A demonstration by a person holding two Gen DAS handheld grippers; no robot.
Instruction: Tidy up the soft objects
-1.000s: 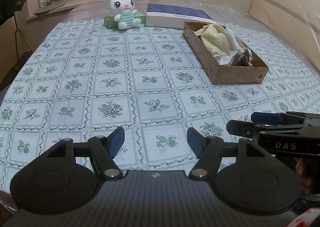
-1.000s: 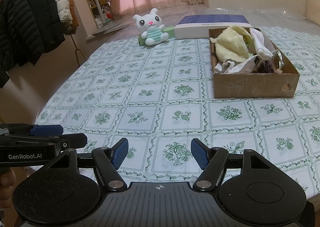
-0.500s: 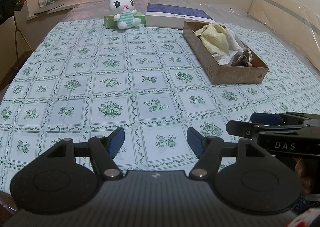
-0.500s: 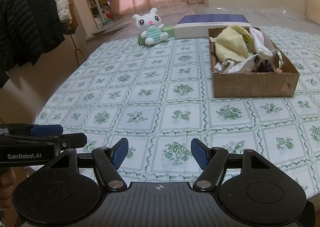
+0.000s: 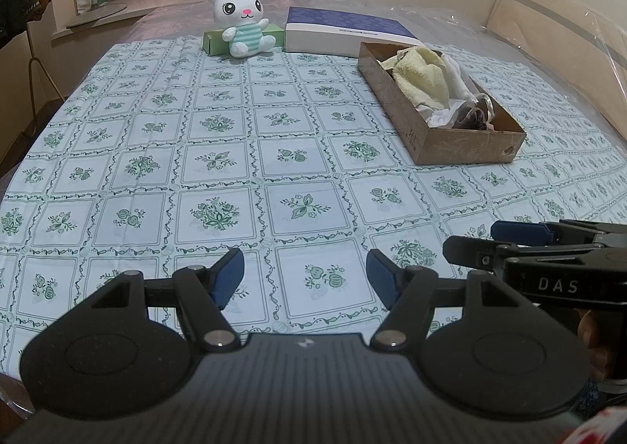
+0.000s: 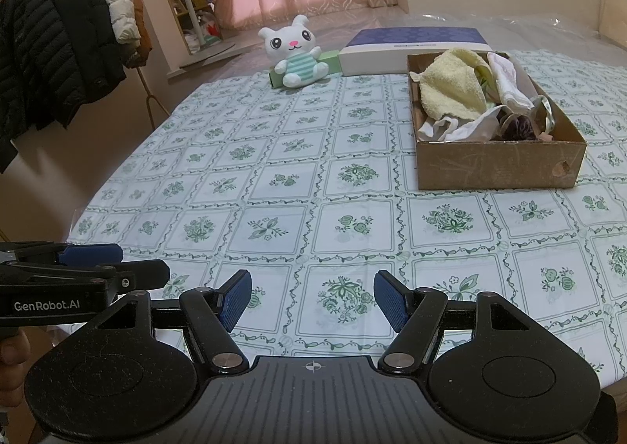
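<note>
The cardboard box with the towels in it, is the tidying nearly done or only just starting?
Some looks done: the cardboard box already holds a yellow towel and white cloths. Nothing is in hand: the left gripper and right gripper are both open and empty, above the tablecloth. Perhaps left: the plush bunny sits outside the box.

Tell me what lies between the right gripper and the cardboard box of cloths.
Only bare patterned tablecloth lies between the right gripper and the cardboard box; the right wrist view shows it.
</note>
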